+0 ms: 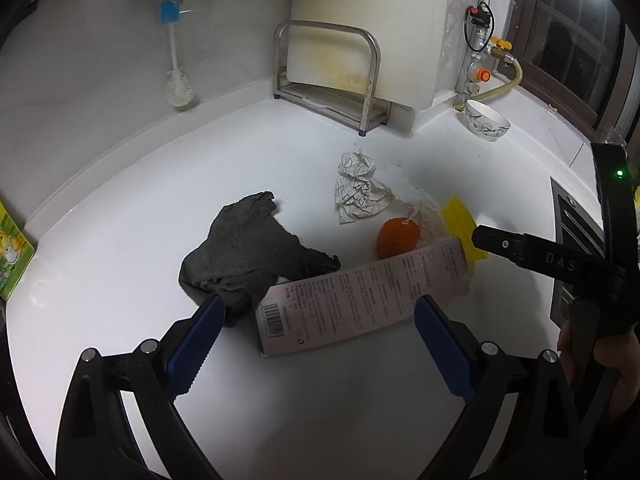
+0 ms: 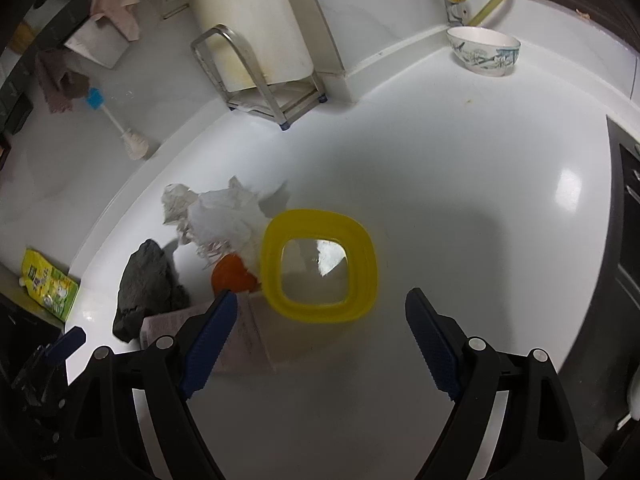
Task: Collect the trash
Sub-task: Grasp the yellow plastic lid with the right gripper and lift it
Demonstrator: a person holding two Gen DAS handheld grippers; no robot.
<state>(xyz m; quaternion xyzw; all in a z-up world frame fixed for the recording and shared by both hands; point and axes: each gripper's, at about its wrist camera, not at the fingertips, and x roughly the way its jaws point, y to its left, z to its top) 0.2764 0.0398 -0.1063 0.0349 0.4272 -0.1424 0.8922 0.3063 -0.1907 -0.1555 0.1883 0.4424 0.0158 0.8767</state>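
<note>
Trash lies in a cluster on the white counter point(image 1: 320, 400): a flat pink package card with a barcode point(image 1: 360, 296), a dark grey rag point(image 1: 248, 252), crumpled patterned paper point(image 1: 360, 192), white tissue point(image 2: 224, 216) and an orange peel point(image 1: 398, 238). A yellow-rimmed clear lid point(image 2: 320, 266) rests beside the peel. My left gripper point(image 1: 320, 312) is open, its fingers straddling the card's near end. My right gripper point(image 2: 320, 312) is open too, just in front of the lid; its black body point(image 1: 552, 260) enters the left wrist view from the right.
A steel rack point(image 1: 332, 76) with a white cutting board stands at the back wall. A patterned bowl point(image 2: 484, 50) sits in the far right corner. A bottle brush point(image 1: 178, 80) hangs on the wall, a green-yellow pouch point(image 2: 50, 284) lies at the left edge, and a dark stove point(image 2: 628, 220) borders the right.
</note>
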